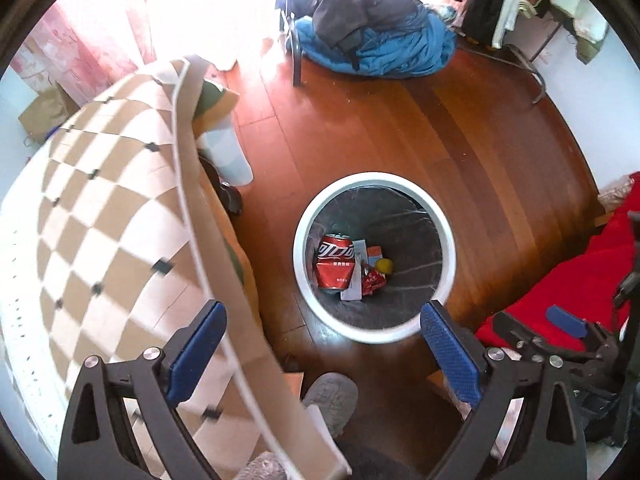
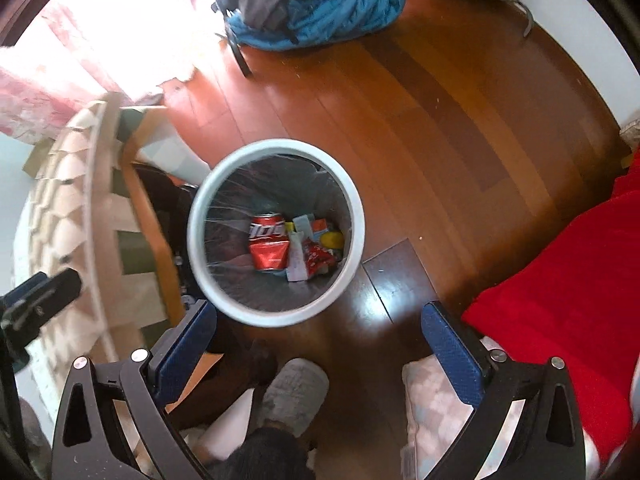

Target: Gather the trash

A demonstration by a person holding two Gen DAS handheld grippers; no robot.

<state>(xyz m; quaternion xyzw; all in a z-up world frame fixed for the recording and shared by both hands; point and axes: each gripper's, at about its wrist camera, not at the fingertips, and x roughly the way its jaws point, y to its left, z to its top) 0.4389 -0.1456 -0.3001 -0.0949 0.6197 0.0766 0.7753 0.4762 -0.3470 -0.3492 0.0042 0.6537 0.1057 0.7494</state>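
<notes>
A white round bin [image 1: 375,179] with a dark liner stands on the wooden floor, also in the right wrist view as the bin [image 2: 277,147]. Inside lie a crushed red can [image 1: 335,261], red wrappers [image 1: 372,280], white paper and a small yellow ball [image 1: 385,266]; the right wrist view shows the same can [image 2: 269,246]. My left gripper [image 1: 324,354] hangs open above the bin's near rim, nothing between its fingers. My right gripper [image 2: 320,356] is open too, empty, above the floor just short of the bin. The right gripper [image 1: 568,322] shows at the right edge of the left wrist view.
A table with a brown-and-white checked cloth [image 1: 100,208] fills the left. Red fabric [image 2: 560,280] lies at the right. A blue and grey heap of clothes [image 1: 372,28] sits on the floor at the back. A person's grey slipper [image 2: 294,394] is below the grippers.
</notes>
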